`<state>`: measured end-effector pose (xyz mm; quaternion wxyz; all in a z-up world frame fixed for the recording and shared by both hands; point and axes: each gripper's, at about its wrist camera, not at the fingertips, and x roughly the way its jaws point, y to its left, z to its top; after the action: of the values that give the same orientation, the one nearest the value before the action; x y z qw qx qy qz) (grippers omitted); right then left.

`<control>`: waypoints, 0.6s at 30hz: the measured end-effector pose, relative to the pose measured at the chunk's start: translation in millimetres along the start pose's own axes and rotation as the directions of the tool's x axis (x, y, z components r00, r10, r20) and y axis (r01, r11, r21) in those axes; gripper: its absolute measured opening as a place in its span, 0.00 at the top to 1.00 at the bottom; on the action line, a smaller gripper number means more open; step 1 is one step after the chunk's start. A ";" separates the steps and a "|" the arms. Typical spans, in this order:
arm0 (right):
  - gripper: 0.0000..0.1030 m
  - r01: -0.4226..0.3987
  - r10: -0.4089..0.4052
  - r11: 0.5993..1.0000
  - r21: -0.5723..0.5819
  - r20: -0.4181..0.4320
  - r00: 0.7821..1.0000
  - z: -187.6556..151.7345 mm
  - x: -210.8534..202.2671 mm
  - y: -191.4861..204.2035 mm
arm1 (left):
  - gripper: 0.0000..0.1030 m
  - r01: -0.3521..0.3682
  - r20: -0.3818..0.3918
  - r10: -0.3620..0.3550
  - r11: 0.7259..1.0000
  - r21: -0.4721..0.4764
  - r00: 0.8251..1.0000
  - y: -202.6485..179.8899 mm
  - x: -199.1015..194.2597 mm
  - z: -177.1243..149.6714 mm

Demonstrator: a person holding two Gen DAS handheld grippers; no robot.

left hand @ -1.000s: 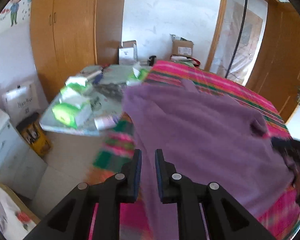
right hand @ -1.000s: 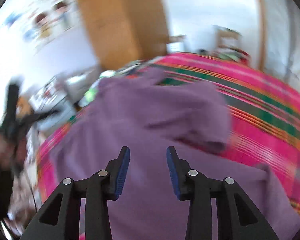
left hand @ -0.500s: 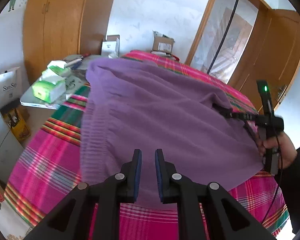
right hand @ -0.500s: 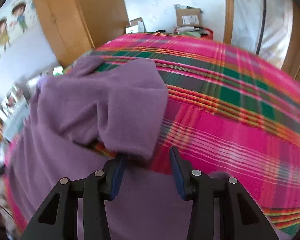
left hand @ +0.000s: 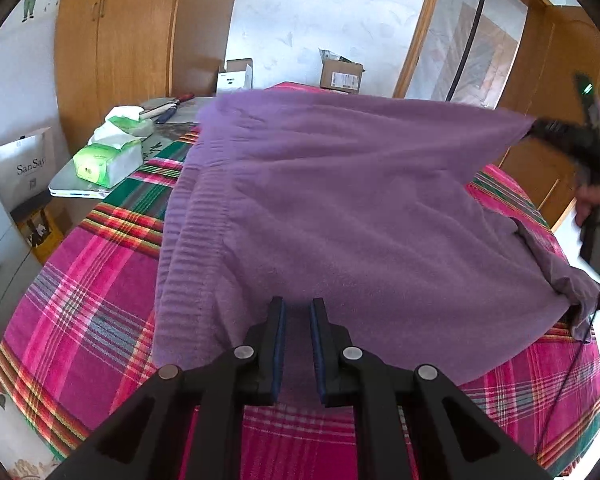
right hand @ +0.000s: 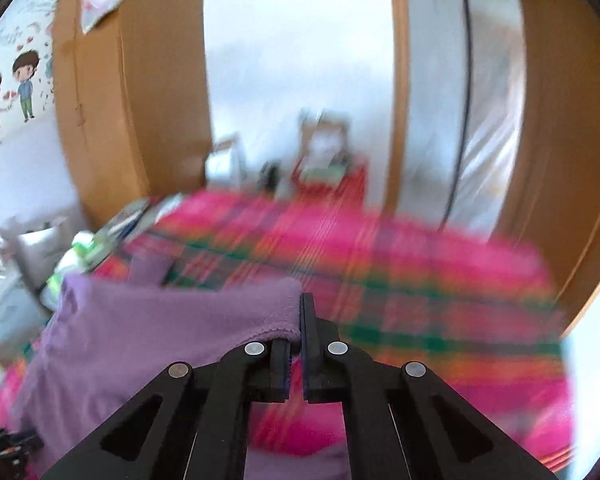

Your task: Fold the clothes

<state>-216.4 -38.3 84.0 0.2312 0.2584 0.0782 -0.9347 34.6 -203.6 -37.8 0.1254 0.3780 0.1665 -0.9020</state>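
Purple sweater (left hand: 340, 208) lying spread across the bed's pink, green and orange plaid cover (left hand: 100, 304), filling the middle of the left wrist view from 9 o'clock round to 3 o'clock, ribbed hem falling along its 9 o'clock side.

Left claw (left hand: 296, 312) hovering at 6 o'clock over the near edge of the sweater, jaws standing a narrow gap apart with purple fabric showing between the blue pads; gripping or merely above the cloth, cannot tell.

Right claw (right hand: 298, 320) pinched tight on a hemmed edge of the sweater, fabric bunching out of the jaws toward 9 o'clock in its own blurred view. Seen from the left wrist camera, that same right claw (left hand: 540, 130) sitting at 2 o'clock, lifting a corner of the sweater clear of the bed so the cloth is stretching taut up to it, with the person's hand (left hand: 596, 208) blurred just below at 3 o'clock.

Low table (left hand: 66, 188) standing beside the bed at 10 o'clock, carrying green tissue packs (left hand: 108, 160). Wooden wardrobe (left hand: 140, 32) rising at 11 o'clock, cardboard box (left hand: 342, 76) sitting past the bed at 12 o'clock.
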 end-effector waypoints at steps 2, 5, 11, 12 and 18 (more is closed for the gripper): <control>0.97 0.081 -0.075 0.995 -0.061 0.085 0.994 19.2 -25.0 6.7 | 0.87 0.000 0.003 0.000 1.000 -0.003 1.000 0.5 0.6 -0.1; 0.96 0.248 -0.199 0.944 -0.220 0.221 0.955 34.7 -52.1 35.7 | 0.87 -0.005 0.007 0.005 1.000 -0.003 1.000 0.5 1.0 -0.3; 0.88 0.136 -0.125 0.870 -0.474 0.054 0.991 2.9 -25.5 91.2 | 0.87 0.003 -0.005 -0.003 1.000 -0.011 1.000 0.7 0.3 1.4; 0.85 0.090 -0.112 0.877 -0.471 -0.018 0.994 -6.3 -14.9 89.6 | 0.87 0.006 -0.011 -0.007 1.000 -0.011 1.000 0.9 -0.2 1.7; 0.68 -0.057 -0.040 0.953 -0.297 -0.310 0.950 -55.7 7.0 33.6 | 0.87 0.054 -0.021 -0.056 0.997 -0.058 0.998 14.0 -14.3 1.9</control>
<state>-181.0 -55.9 31.9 0.2567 0.3650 0.2545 -0.8580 48.1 -215.7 -29.0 0.1096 0.3797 0.2042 -0.8956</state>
